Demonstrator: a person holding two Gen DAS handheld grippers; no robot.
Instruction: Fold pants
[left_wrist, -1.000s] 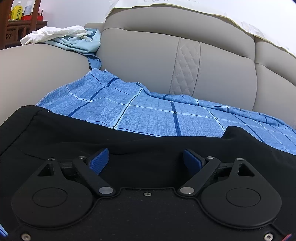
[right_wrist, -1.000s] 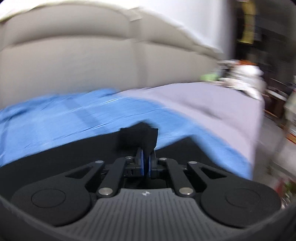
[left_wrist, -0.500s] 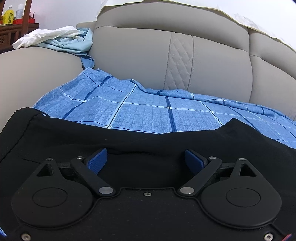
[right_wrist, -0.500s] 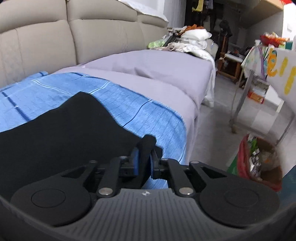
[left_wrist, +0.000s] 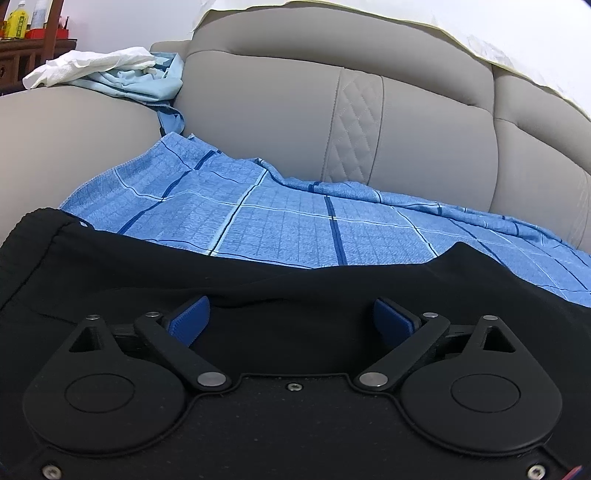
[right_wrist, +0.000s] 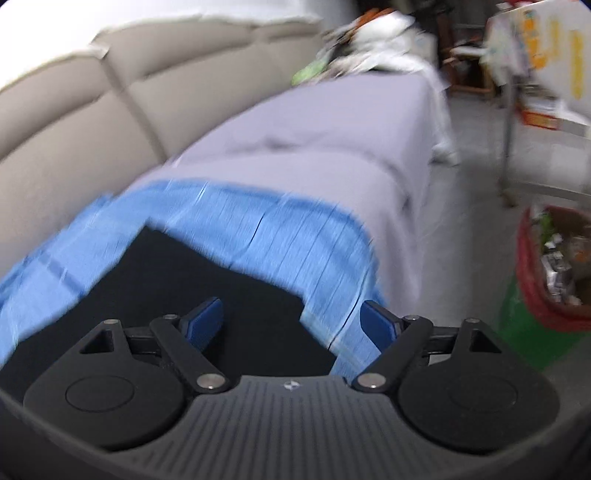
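The pants (left_wrist: 110, 269) are black and lie spread on a blue checked blanket (left_wrist: 295, 221) that covers the seat of a beige sofa (left_wrist: 266, 110). In the left wrist view the fabric fills the whole foreground, with one edge raised in a soft fold in front of the left gripper (left_wrist: 291, 317), whose jaws are spread wide with nothing between them. On the sofa arm there are a white cloth (left_wrist: 88, 62) and a light blue cloth (left_wrist: 147, 83), and behind them stands a yellow bottle (left_wrist: 16, 24) on a wooden shelf. The right wrist view is blurred; the right gripper (right_wrist: 291, 319) also has its jaws spread apart, above a corner of the pants (right_wrist: 207, 269) near the blanket's edge. Further along lies a grey sheet (right_wrist: 332, 129), and on the floor is what seems to be a red basket (right_wrist: 532, 288) with rubbish. No writing can be read.
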